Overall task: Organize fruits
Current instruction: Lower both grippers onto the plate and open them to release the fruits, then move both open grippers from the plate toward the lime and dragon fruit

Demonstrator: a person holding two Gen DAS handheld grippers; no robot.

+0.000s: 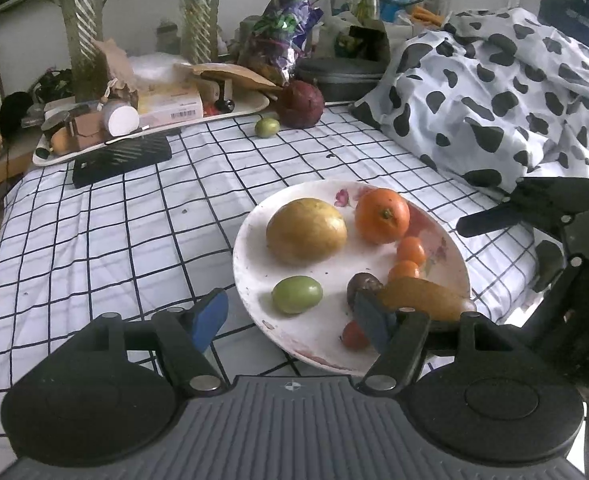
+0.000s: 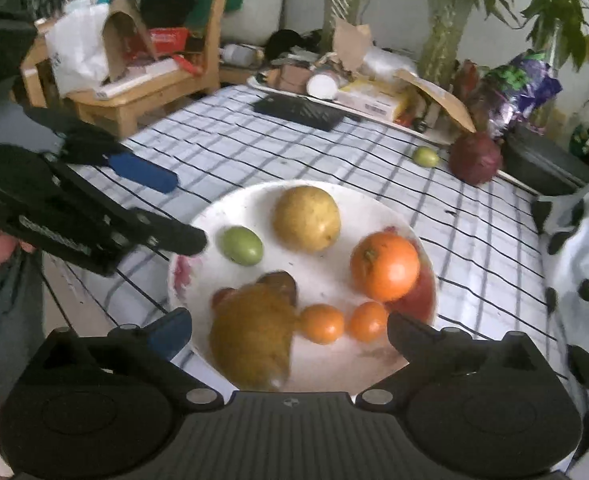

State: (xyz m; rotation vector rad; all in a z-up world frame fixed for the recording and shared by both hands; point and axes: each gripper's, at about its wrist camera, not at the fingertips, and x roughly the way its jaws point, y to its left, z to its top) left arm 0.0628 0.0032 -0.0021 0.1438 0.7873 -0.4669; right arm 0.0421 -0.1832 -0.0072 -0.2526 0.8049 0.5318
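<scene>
Fingers spread around blurred, perhaps lengthwise mango.

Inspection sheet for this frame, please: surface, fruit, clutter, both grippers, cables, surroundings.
Surface: grid-pattern cloth, wrinkled.
Job's things: plate holds yellow fruit, orange, green fruit and smaller ones; small green fruit and dark red fruit lie off it.
Clutter: tray of boxes, black case.
Grippers: left hand-held gripper and right hand-held gripper open, empty.
Cables: nothing seen.
Surroundings: plants, cow-print fabric, wooden chair.
</scene>
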